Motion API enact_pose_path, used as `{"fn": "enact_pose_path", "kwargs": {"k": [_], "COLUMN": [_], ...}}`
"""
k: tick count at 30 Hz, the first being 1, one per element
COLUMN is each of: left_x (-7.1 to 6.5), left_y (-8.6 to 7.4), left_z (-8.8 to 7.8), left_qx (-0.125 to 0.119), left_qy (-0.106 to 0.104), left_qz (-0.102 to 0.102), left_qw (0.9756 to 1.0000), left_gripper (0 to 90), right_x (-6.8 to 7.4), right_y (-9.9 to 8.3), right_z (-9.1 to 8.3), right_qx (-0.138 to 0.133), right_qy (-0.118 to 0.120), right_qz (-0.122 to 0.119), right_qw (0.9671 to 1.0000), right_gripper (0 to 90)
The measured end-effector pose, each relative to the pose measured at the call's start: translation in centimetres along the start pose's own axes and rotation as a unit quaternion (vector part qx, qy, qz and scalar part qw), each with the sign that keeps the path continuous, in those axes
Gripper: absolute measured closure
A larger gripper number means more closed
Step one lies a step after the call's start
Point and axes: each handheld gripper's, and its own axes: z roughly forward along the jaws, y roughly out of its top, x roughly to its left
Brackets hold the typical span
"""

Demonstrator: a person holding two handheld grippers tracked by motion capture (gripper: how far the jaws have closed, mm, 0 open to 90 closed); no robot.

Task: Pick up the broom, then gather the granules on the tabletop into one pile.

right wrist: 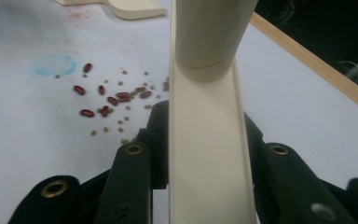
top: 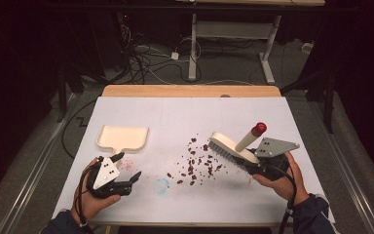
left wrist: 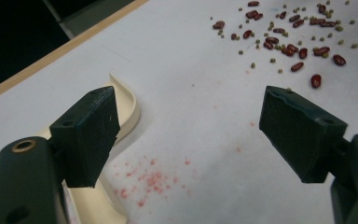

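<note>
A cream dustpan (top: pixel 123 137) lies at the left of the white sheet, its short handle toward me; its curved rim (left wrist: pixel 129 105) shows beside my left jaw. My left gripper (top: pixel 125 168) hovers open just in front of that handle, nothing between its jaws. Red beans (top: pixel 195 163) and small green ones lie scattered mid-table, seen as beans (left wrist: pixel 289 44) and beans (right wrist: pixel 109 100) too. My right gripper (top: pixel 253 165) is shut on a cream brush (top: pixel 231 147) with a red-tipped handle (top: pixel 259 128). The brush body (right wrist: pixel 207 154) stands between my jaws, bristles at the pile's right edge.
The white sheet (top: pixel 185 109) covers a wooden table (top: pixel 190 90). A pink stain (left wrist: pixel 149 179) lies near the dustpan and a blue ring mark (top: pixel 161 185) near the front. A desk frame (top: pixel 233 34) and cables (top: pixel 146 58) stand on the floor beyond.
</note>
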Motion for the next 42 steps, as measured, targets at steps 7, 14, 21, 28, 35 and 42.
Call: {"fn": "enact_pose_path", "kwargs": {"k": [7,14,21,28,35,42], "left_x": [-0.2,-0.4,-0.3,-0.3,0.0,-0.2], "left_y": [-0.5,-0.6,-0.6,-0.8,-0.9,-0.8], "left_z": [-0.6,0.0,0.2,0.5,0.7,0.8], "left_qx": [0.002,0.016,0.022,0.031,0.036,0.035], "left_qy": [0.008,-0.001,-0.004,-0.007,-0.006,-0.005], "left_qz": [-0.001,0.004,-0.001,0.0,-0.001,-0.001], "left_qw": [1.0,0.9999,0.9997,0.9995,0.9993,0.9994], "left_gripper": [19.3,19.3,18.6,18.6,18.6,18.6], "right_x": [-1.8,-5.5,-8.2,-8.0,-4.4,-0.6], "right_y": [0.0,0.6,1.5,1.4,2.0,1.4], "right_z": [0.4,3.1,8.0,13.3,16.0,15.4], "right_qx": [0.006,0.027,0.062,0.099,0.089,0.042], "right_qy": [-0.052,-0.113,-0.149,-0.151,-0.121,-0.03], "right_qz": [0.027,0.039,0.023,0.002,-0.033,-0.069], "right_qw": [0.9983,0.9925,0.9866,0.9835,0.9881,0.9963], "right_gripper": [67.9,67.9,67.9,68.0,67.9,67.5]}}
